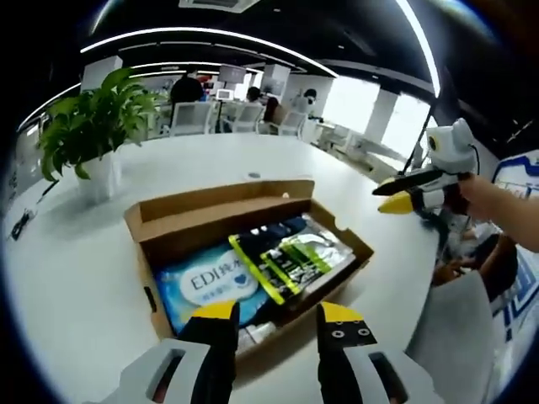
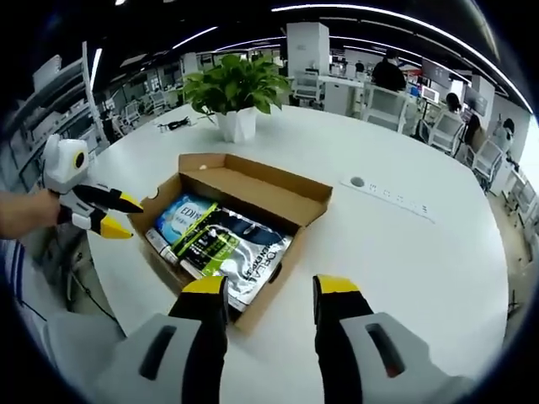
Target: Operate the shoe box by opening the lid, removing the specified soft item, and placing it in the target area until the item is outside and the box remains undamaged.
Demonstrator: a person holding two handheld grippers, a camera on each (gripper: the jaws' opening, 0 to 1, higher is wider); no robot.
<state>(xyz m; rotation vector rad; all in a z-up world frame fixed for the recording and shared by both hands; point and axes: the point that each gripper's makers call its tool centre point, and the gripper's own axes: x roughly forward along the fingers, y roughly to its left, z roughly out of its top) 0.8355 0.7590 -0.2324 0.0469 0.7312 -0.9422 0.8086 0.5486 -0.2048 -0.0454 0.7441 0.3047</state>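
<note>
An open cardboard shoe box (image 1: 341,234) (image 2: 278,278) lies on the white table, its lid (image 1: 221,202) (image 2: 261,187) folded back and standing along the far side. Inside lie a blue soft pack marked EDI (image 1: 206,286) (image 2: 179,216) and a dark foil pack with a yellow-green label (image 1: 296,255) (image 2: 237,244). My left gripper (image 1: 278,313) (image 2: 125,216) hovers open at one short end of the box. My right gripper (image 2: 269,286) (image 1: 389,196) is open above the box's other end, held by a hand. Neither touches the box or the packs.
A potted green plant (image 1: 91,126) (image 2: 236,88) stands on the table (image 1: 76,261) (image 2: 404,261) beyond the box. A flush socket strip (image 2: 387,195) sits in the tabletop. Office chairs and people are far behind. The table's curved edge runs close to both grippers.
</note>
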